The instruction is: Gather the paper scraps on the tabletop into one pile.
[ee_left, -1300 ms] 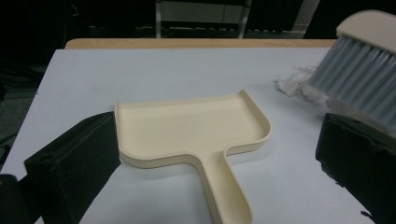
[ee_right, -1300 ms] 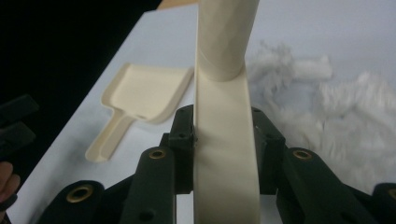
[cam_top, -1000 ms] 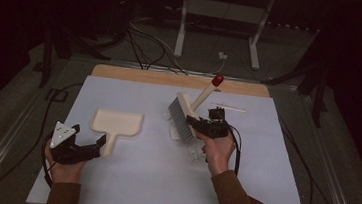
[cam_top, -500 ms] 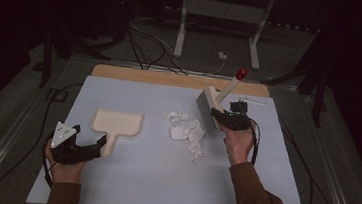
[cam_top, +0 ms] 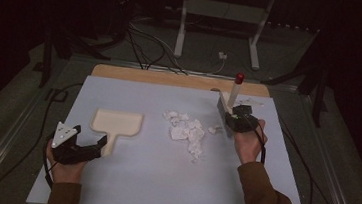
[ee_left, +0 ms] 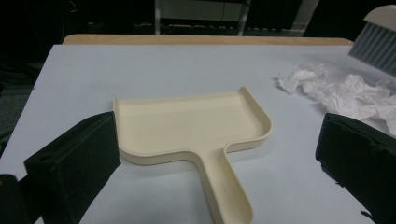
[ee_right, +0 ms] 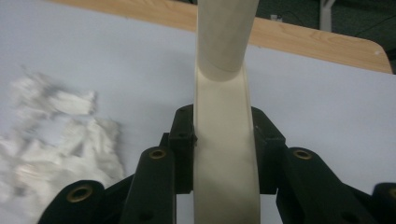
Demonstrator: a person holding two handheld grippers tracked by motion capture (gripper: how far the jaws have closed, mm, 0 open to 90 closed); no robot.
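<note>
On the table, high view: a pale blue-grey table top carries everything, with a wooden strip along its far edge.
Left gripper: held low at the near left, with its jaws pointing at the stem of the dustpan, whose cream tray lies just beyond the jaw tips; from this height I cannot tell whether the tips touch the stem.
Right gripper: at the far right, its jaws clamped on the pale handle of a brush; the handle's red tip rises above the jaws and the grey bristle head slants down to their left.
Paper scraps: a crumpled white heap just left of the right gripper's jaws, well apart from the left gripper's.
Left gripper view, jaws: spread wide, one black jaw at each lower corner, gripping nothing.
Left gripper view, dustpan: flat on the table between and ahead of the jaws; its stem runs back toward the camera between them, and the left jaw sits close against the tray's near corner.
Left gripper view, beyond the right jaw: paper scraps, with the brush's grey bristles above them.
Right gripper view, jaws: pressed tight on both sides of the cream brush handle, which runs straight up out of the grip.
Right gripper view, left of the jaws: paper scraps, blurred, lying on the table.
</note>
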